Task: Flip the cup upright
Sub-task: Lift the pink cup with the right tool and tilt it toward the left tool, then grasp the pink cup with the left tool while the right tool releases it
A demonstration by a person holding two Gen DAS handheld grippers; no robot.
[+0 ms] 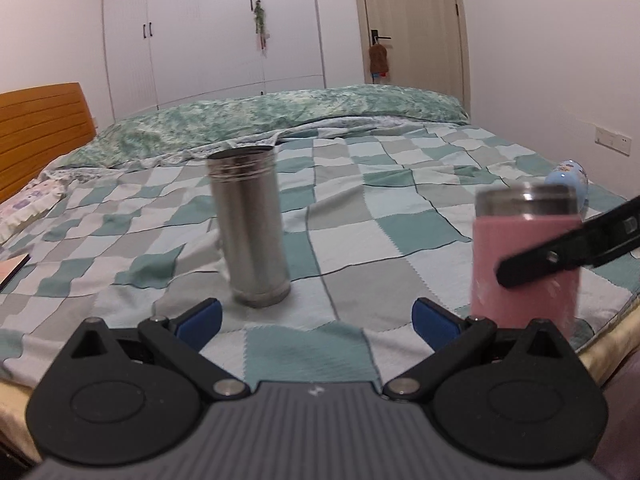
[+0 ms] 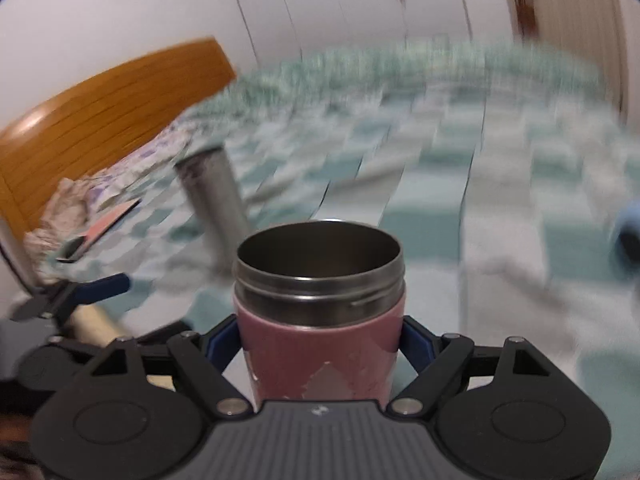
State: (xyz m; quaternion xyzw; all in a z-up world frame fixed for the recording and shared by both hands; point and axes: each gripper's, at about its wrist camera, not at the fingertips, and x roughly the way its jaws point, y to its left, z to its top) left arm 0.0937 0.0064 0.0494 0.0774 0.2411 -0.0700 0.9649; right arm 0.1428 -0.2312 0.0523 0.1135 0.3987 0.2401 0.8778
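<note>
A pink cup (image 2: 320, 344) with a steel threaded rim sits between my right gripper's blue pads, mouth up; the right gripper (image 2: 318, 344) is shut on it. In the left wrist view the same pink cup (image 1: 524, 264) stands upright at the right, with a black finger (image 1: 560, 256) of the right gripper across it. A tall steel cup (image 1: 254, 224) stands upright on the bed, just ahead of my left gripper (image 1: 316, 318), which is open and empty. The steel cup also shows in the right wrist view (image 2: 216, 200), blurred.
The checked bedspread (image 1: 360, 216) covers the bed, with a green duvet (image 1: 280, 116) behind and a wooden headboard (image 1: 40, 128) at left. A blue cup (image 1: 570, 178) lies at the right behind the pink one. A book (image 1: 12, 268) lies at the left edge.
</note>
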